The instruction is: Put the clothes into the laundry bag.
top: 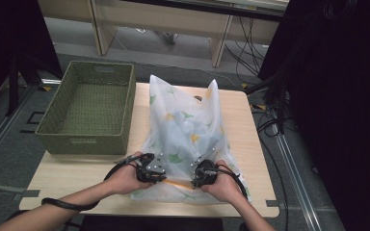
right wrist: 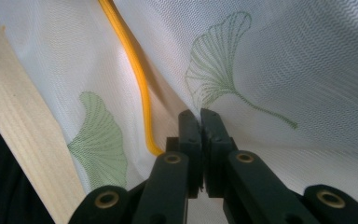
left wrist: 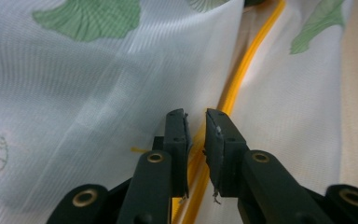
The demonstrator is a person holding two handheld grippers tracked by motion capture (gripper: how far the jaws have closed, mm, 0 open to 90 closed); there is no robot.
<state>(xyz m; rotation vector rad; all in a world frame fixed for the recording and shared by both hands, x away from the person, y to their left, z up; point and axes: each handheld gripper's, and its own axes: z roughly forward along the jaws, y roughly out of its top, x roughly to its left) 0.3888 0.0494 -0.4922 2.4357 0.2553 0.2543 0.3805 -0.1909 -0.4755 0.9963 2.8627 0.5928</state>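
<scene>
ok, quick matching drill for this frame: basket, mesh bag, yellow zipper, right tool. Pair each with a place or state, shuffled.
1 basket
2 bag
3 zipper
4 right tool

A shut on the bag's mesh
B empty, at the table's left
C runs along the bag's near edge
D white, green leaf print, mid-table

Pairs: 1-B, 2-D, 3-C, 4-A

Sheer matt mesh cloth bag [top: 185, 130], woven green basket [top: 87, 108], pale wood-grain table [top: 67, 175]
</scene>
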